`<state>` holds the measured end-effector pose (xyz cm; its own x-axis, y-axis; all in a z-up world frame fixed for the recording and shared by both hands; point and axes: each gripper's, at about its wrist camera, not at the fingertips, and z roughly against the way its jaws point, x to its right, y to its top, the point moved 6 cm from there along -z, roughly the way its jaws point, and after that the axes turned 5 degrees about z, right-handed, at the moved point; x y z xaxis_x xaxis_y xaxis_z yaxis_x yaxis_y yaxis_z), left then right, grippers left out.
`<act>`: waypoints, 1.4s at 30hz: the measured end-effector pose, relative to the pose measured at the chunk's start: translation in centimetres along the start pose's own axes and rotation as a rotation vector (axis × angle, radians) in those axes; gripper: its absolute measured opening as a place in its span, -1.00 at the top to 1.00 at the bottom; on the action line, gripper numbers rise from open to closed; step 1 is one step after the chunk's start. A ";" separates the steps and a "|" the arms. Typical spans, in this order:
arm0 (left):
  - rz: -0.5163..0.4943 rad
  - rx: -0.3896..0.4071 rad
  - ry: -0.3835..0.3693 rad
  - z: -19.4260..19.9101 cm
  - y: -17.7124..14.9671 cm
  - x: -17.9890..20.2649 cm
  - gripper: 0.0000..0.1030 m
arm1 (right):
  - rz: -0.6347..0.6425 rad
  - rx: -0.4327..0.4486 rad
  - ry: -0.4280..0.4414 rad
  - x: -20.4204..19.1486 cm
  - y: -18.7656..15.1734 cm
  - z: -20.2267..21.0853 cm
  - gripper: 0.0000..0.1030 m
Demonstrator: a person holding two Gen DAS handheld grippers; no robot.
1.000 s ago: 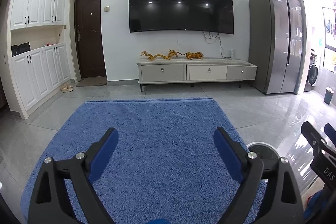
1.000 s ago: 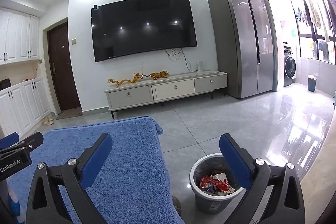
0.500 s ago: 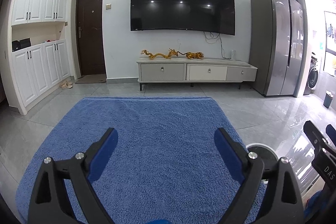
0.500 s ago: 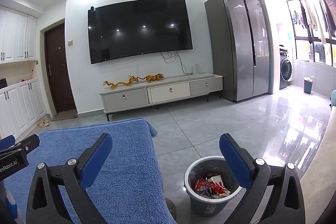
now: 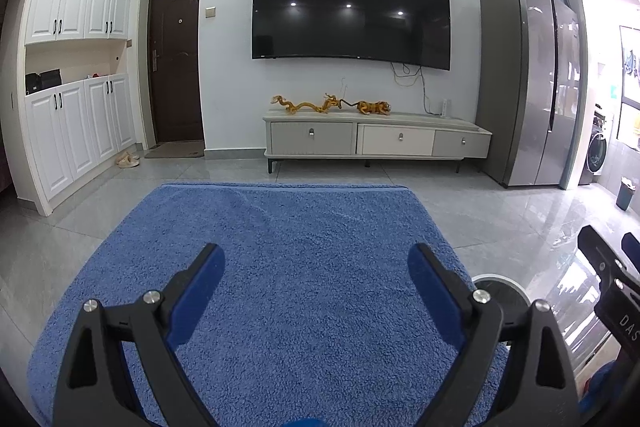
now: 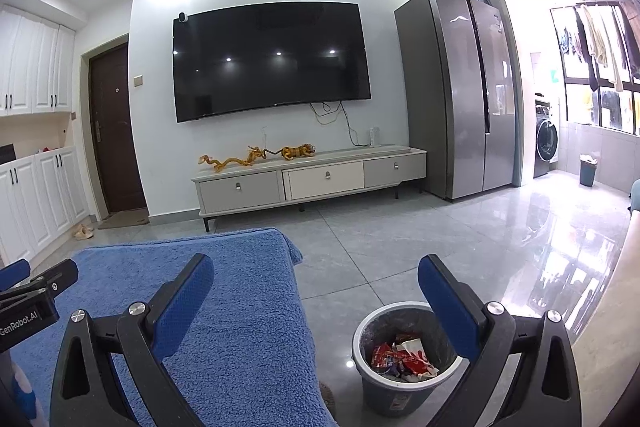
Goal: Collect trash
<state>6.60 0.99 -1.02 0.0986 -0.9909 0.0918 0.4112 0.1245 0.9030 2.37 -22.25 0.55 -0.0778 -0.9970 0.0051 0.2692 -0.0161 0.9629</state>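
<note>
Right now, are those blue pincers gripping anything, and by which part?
Nothing is held. The left gripper and right gripper are both open and empty; wrappers already lie in the bin.

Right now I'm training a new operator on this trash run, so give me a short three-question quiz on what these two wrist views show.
1. True or false: the left gripper and right gripper are both open and hold nothing.
2. Where do the red wrappers lie? A) on the blue towel B) inside the grey bin C) on the TV cabinet
3. Fill in: the grey bin stands on the tiled ____, beside the towel-covered surface.

Key: 1 true; 2 B; 3 floor.
</note>
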 end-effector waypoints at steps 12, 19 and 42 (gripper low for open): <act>0.003 0.002 -0.027 0.7 -0.3 -0.5 -0.80 | 0.051 -0.002 0.000 -1.6 0.1 0.1 -1.00; 0.001 0.015 -0.036 1.3 -0.4 -0.5 -0.80 | 0.057 0.006 -0.008 -1.5 0.2 0.2 -1.00; 0.003 0.043 -0.027 2.3 -0.3 -0.5 -0.80 | 0.061 0.005 -0.009 -1.6 0.1 0.5 -1.00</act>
<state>4.38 1.30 -0.36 0.0749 -0.9917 0.1049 0.3716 0.1253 0.9199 2.00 -20.62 0.76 -0.0700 -0.9953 0.0667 0.2685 0.0456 0.9622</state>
